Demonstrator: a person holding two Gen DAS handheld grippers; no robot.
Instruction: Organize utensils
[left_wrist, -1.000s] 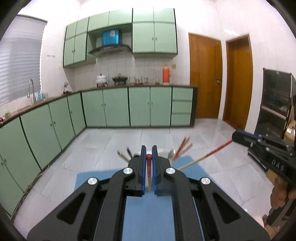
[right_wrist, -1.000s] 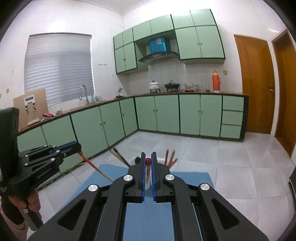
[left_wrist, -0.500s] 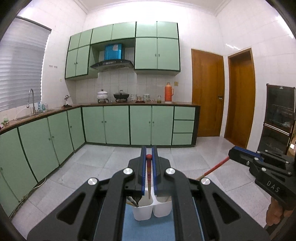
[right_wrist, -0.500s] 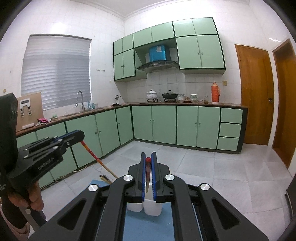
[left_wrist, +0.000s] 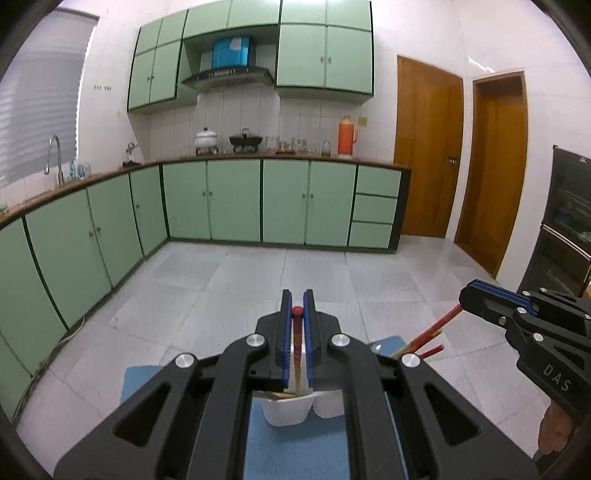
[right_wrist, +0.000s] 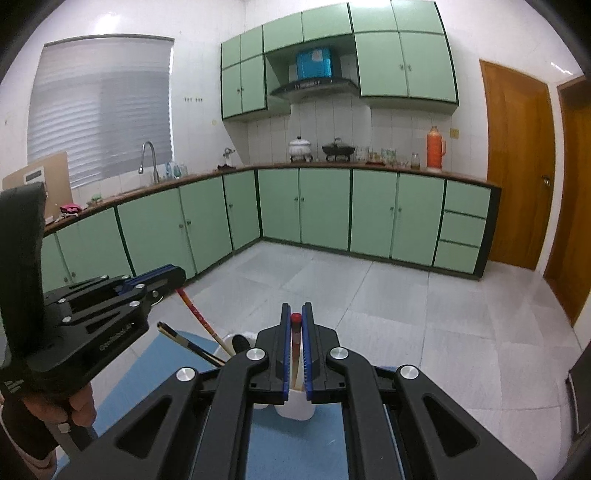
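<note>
left wrist view: left gripper clamped on a red-tipped chopstick, long axis running down and away between the blue pads, lower end over the left cup of the white holder directly beneath. right gripper off to the right, also pinching a red chopstick slanting toward the holder.

right wrist view: right gripper closed on its chopstick, shaft dropping into the white cup just below. each stick sits above its own cup; a short lowering looks enough.

Two claws, two red chopsticks, one blue mat
</note>
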